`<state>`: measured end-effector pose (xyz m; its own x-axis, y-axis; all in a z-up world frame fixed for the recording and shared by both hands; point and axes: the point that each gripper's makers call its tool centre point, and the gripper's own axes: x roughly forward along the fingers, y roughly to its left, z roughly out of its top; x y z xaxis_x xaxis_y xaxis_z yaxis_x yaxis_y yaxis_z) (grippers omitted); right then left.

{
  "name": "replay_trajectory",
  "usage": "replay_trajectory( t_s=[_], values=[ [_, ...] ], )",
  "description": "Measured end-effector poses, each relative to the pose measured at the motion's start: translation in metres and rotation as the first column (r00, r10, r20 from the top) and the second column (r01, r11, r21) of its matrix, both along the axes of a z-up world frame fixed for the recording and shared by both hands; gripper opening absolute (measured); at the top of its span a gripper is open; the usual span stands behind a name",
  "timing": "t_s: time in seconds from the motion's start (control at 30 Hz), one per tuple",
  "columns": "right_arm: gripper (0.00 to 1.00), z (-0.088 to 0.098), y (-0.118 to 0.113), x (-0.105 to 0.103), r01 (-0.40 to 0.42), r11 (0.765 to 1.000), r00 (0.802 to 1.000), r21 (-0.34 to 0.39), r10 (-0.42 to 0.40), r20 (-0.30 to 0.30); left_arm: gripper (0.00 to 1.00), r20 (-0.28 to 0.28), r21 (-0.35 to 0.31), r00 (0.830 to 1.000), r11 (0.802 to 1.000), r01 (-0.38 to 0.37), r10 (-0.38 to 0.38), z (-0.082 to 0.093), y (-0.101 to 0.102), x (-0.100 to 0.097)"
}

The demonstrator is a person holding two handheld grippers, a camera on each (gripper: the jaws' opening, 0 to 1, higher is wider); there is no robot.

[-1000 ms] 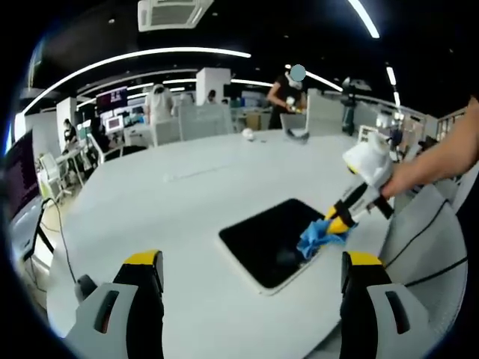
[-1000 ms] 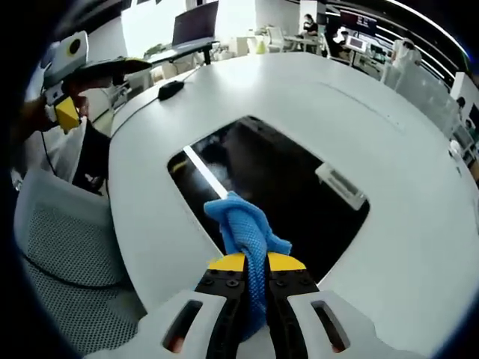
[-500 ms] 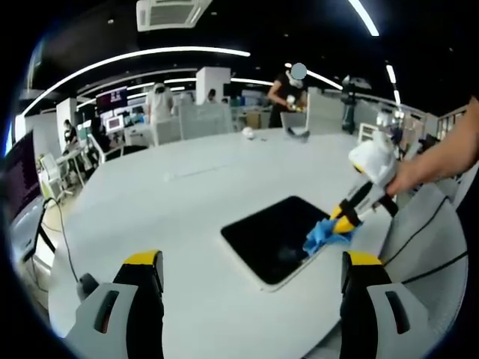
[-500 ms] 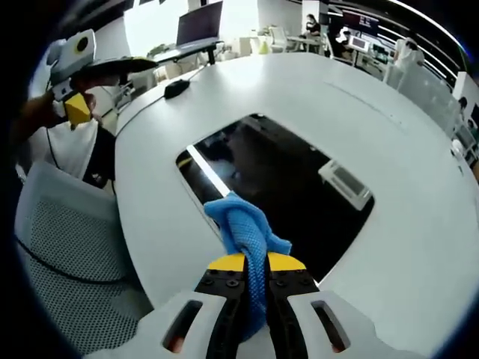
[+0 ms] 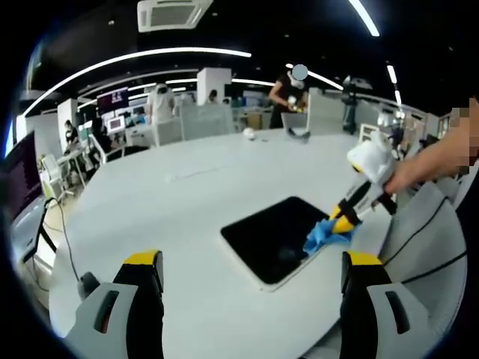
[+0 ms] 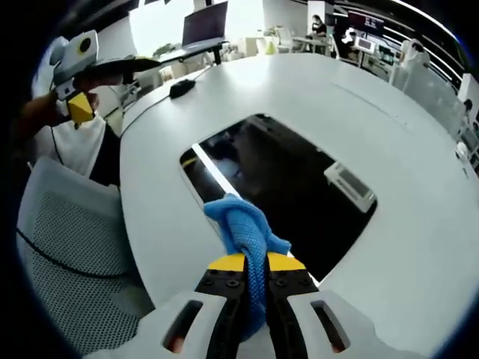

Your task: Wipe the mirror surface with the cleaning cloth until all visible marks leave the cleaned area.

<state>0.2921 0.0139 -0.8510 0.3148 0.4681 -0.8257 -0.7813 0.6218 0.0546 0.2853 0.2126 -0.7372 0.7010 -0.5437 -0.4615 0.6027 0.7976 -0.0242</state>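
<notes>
1. Clamping the blue cloth (image 6: pixel 245 238) between its closed jaws, the right gripper (image 6: pixel 256 263) sits at the bottom centre of the right gripper view, the cloth bunched forward past the yellow tips.
2. Cloth touches the near edge of the mirror (image 6: pixel 288 187), a dark rounded panel lying flat on the white bench (image 6: pixel 419 224) in the middle of that frame.
3. Left gripper view shows the same: right gripper (image 5: pixel 341 221) at centre right, held by a hand (image 5: pixel 419 168), pressing the cloth (image 5: pixel 323 236) on the mirror's (image 5: pixel 273 239) right edge.
4. Left gripper (image 5: pixel 251 263) stands open at the bottom of its own frame, jaws wide apart over bare bench (image 5: pixel 187 194), holding nothing.
5. Upper left of the right gripper view: the left gripper (image 6: pixel 78 105) again, well apart from the mirror.
6. A mesh chair (image 6: pixel 67 254) fills the lower left of that frame.
</notes>
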Motion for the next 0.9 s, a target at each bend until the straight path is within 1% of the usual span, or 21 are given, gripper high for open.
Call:
replay_trajectory(
  t_s=[0.47,0.9],
  values=[
    [0.04,0.0,-0.005,-0.002,-0.008,1.0,1.0,-0.004,0.008,-0.016,0.99,0.0,0.003,1.0,1.0,-0.009,0.009,0.001,0.001,-0.003],
    [0.04,0.0,-0.026,-0.003,0.021,1.0,0.999,-0.014,-0.021,-0.033,0.99,-0.009,0.015,1.0,1.0,0.0,0.0,-0.001,-0.001,-0.01]
  ],
)
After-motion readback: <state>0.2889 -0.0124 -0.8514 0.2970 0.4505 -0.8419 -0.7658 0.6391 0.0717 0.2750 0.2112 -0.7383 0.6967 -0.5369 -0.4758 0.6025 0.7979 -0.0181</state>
